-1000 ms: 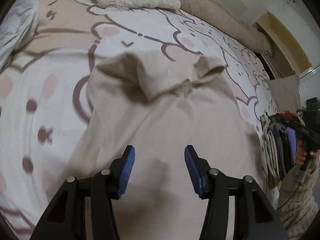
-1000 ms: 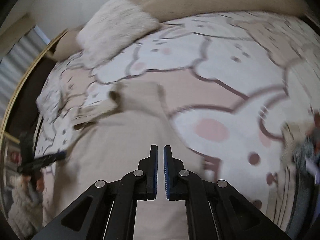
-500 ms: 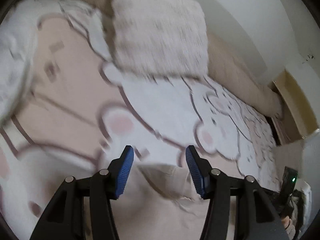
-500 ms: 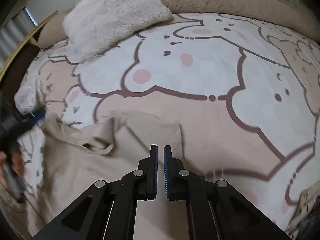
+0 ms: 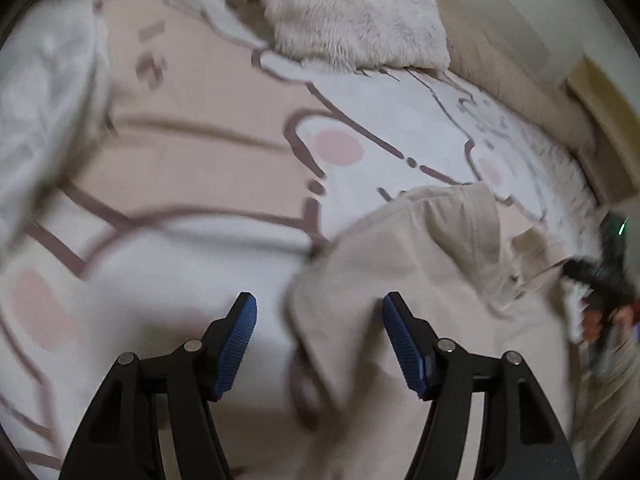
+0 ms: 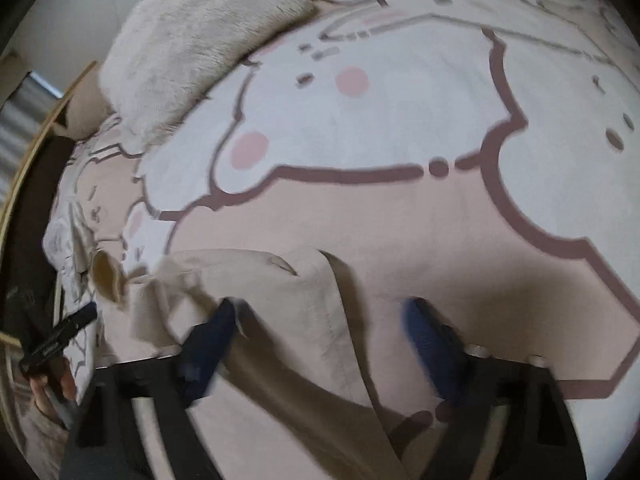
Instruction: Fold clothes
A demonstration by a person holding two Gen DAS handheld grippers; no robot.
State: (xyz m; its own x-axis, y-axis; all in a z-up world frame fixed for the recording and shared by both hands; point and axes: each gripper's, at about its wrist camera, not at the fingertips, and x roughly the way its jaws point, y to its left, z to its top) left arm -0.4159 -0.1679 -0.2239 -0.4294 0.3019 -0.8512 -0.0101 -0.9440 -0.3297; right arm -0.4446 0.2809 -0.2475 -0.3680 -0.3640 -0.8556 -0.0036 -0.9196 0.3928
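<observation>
Nearest in the left wrist view, the left gripper [image 5: 316, 342] hangs over the bed with its blue pads [image 5: 236, 344] wide apart; its jaws have just been opening, and nothing is pinched between them. Below the gap lies the left edge of a beige garment [image 5: 404, 264], spread on the bedspread [image 5: 180, 152], a pink and white cartoon print with brown outlines. The garment's upper part is bunched into loose folds toward the right of that view.

In the right wrist view, the right gripper [image 6: 320, 344] is blurred, its jaws spread well apart after having just been opening. The right edge of the same garment [image 6: 280, 312] runs between them, with no pad pressing on it that I can see.

Each camera catches the other gripper at the edge of its frame, gripped by a hand [image 6: 52, 388] in a fuzzy sleeve.

Farther off, a fluffy white pillow [image 6: 192, 40] rests at the head of the bed, overlapping the bedspread's far edge.
</observation>
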